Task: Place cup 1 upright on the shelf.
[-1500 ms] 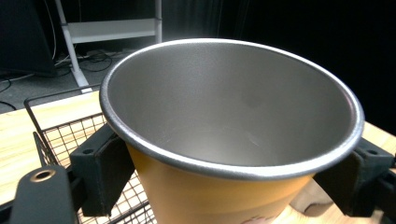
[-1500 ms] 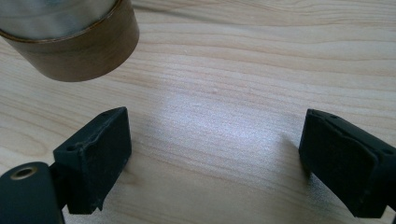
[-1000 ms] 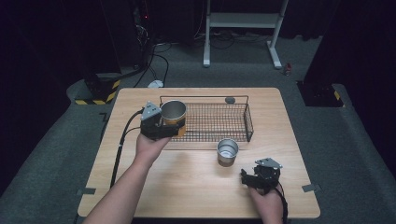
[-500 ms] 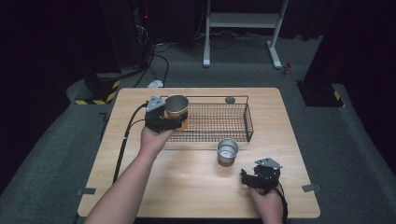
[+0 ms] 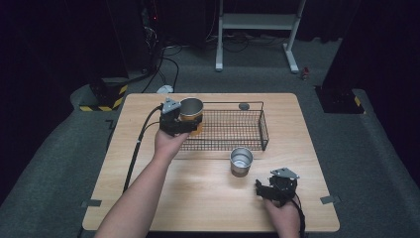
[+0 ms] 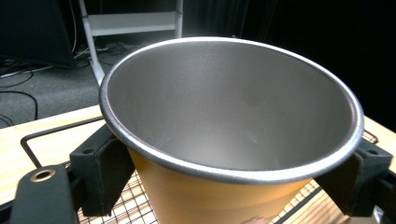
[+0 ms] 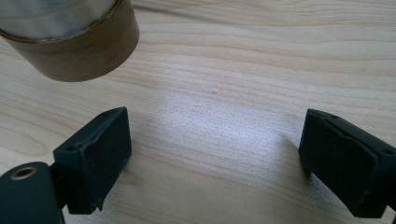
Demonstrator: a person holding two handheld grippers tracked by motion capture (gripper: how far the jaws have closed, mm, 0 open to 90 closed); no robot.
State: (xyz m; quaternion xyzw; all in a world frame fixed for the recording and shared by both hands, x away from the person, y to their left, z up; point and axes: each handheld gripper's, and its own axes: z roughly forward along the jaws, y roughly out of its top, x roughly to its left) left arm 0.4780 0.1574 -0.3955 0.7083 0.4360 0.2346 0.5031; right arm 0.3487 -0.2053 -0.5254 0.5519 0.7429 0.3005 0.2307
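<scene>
A dark lab or studio: lone wooden table (image 5: 208, 198) on grey carpet (image 5: 376, 148), floor cables (image 5: 168, 54).

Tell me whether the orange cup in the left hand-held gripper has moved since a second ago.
Yes. The orange cup, clamped in the left hand-held gripper, has shifted farther over the wire basket, toward its far left corner.

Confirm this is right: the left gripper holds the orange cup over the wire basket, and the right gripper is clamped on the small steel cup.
Not quite. The right gripper holds nothing; the right gripper view shows its jaws open over bare table, the small steel cup standing apart. The left gripper does hold the orange cup over the wire basket.
</scene>
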